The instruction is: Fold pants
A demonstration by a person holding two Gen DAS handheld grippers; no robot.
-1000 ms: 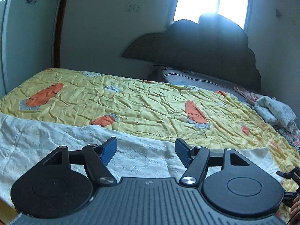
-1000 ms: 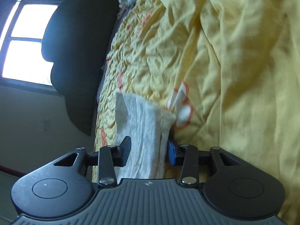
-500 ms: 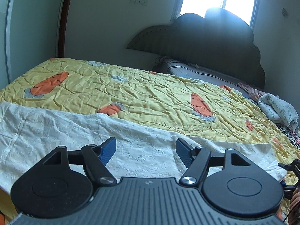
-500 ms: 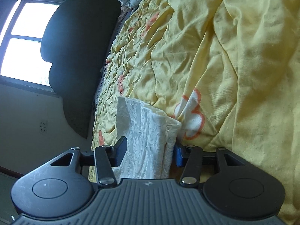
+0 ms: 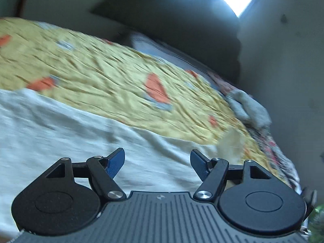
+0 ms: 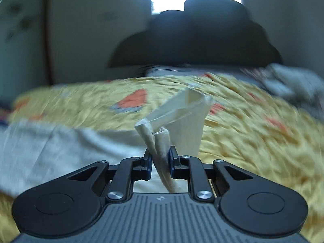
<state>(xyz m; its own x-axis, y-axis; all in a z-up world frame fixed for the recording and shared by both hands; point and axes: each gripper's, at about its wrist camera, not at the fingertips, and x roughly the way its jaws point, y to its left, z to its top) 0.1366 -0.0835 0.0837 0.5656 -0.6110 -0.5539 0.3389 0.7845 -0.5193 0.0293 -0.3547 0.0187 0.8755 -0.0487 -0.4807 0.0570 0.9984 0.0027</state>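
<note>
Since earlier, right gripper [image 6: 160,161] is clenching and lifting the pants [image 6: 60,141] hem; legs running leftward along the bed's [image 6: 253,141] near edge beneath the released left gripper [image 5: 157,163].

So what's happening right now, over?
Right gripper shut on white pants, hem lifted. Left gripper open above pants, holding nothing. Yellow quilt beneath; nothing in the way.

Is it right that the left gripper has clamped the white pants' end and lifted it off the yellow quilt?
Wrong side. The right gripper holds the pants end, jaws shut on it above the quilt, as the right wrist view shows. The left gripper is open.
</note>
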